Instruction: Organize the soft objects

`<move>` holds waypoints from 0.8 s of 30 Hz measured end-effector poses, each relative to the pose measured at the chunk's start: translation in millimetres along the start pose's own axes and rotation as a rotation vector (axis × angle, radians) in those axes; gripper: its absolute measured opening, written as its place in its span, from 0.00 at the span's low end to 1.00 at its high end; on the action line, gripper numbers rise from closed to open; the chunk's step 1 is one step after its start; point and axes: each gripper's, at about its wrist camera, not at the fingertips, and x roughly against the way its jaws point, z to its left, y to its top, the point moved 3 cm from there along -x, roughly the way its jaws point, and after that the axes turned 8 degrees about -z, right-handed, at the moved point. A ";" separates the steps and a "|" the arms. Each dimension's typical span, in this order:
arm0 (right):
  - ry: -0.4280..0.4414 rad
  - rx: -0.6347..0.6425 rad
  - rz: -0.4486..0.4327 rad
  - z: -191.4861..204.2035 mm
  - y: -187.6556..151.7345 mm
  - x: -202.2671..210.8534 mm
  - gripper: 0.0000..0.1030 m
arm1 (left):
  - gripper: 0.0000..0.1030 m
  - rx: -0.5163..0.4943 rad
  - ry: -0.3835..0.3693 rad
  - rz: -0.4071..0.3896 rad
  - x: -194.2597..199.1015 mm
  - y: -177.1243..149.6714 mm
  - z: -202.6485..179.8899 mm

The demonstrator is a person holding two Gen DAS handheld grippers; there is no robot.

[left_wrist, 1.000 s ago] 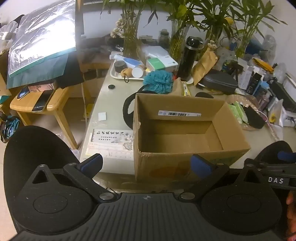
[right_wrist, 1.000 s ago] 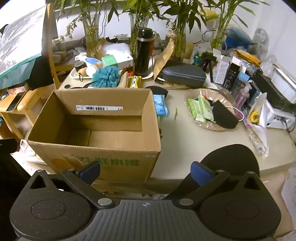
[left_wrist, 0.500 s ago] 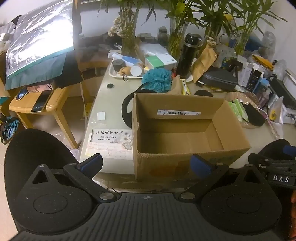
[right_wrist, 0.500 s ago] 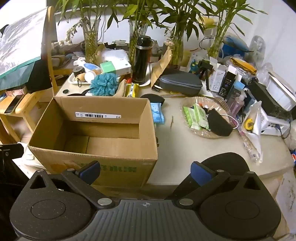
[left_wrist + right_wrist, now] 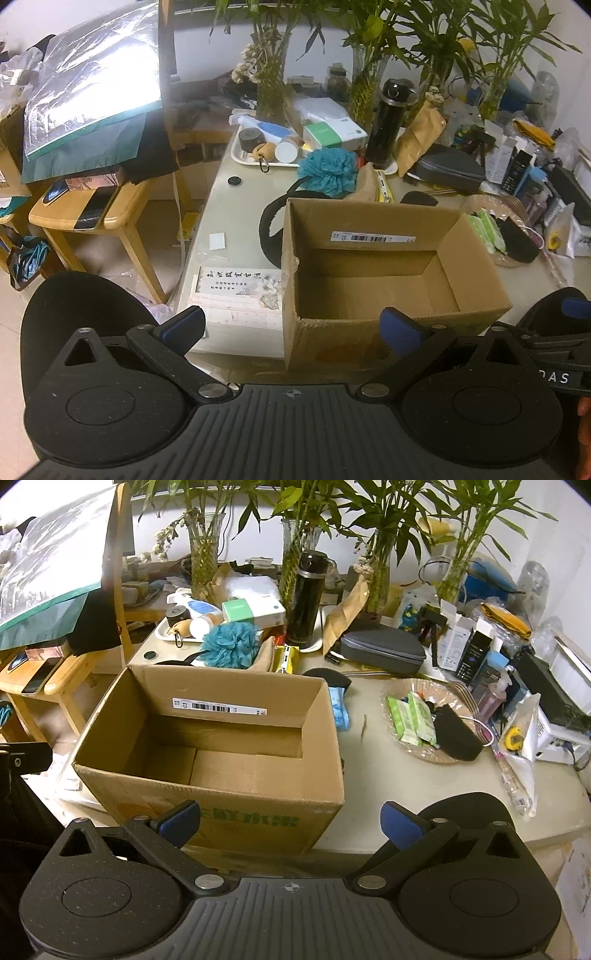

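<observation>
An open, empty cardboard box stands at the table's front edge. A teal bath pouf lies behind the box. A light blue soft pack lies right of the box, with a black pad behind it. A black pouch and green packs lie in a clear dish. My left gripper is open and empty, in front of the box. My right gripper is open and empty, near the box's front right corner.
A black flask, a grey zip case, plant vases, a white tray with small jars and boxes crowd the back. A calendar lies left of the box. A wooden stool stands at left.
Both grippers have risen and pulled back slightly, so the box sits lower and farther in each view. Nothing was picked up; both stay open.
</observation>
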 end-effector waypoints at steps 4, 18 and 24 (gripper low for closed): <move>0.002 0.012 -0.006 3.1 1.3 -0.3 1.00 | 1.00 -0.013 0.002 -0.014 -0.3 1.0 0.7; -0.015 0.013 -0.003 -4.7 3.6 -7.7 1.00 | 1.00 -0.064 -0.005 -0.046 -5.9 11.8 -4.6; -0.028 0.000 -0.002 -13.8 5.5 -10.4 1.00 | 1.00 -0.088 -0.004 -0.057 -7.7 18.6 -12.8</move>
